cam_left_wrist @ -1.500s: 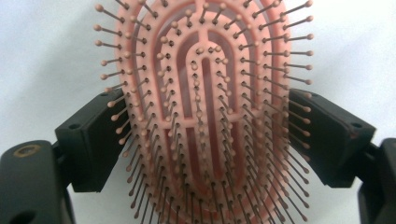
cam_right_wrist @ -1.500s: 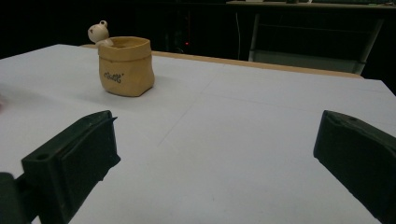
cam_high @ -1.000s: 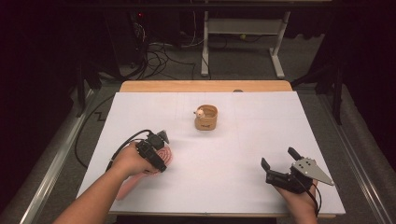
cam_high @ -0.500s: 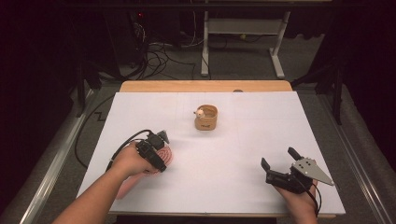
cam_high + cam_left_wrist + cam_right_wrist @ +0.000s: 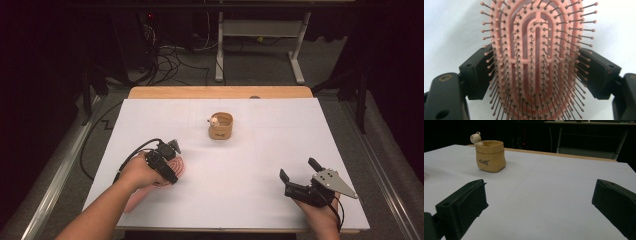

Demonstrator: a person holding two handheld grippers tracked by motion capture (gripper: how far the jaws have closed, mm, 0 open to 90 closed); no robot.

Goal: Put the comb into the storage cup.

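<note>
Hairbrush (image 5: 537, 62): pink, bristles up, clamped at both edges of its head by left gripper (image 5: 167, 157).
Right gripper (image 5: 299, 176): held empty, jaws spread wide, resting near table (image 5: 250, 165) edge.
Pot (image 5: 220, 126): tan, upright, well apart from both.

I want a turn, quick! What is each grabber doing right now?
Left gripper: jaws sit on both sides of the pink hairbrush; a firm squeeze cannot be told.
Right gripper: open, holding nothing.
</note>
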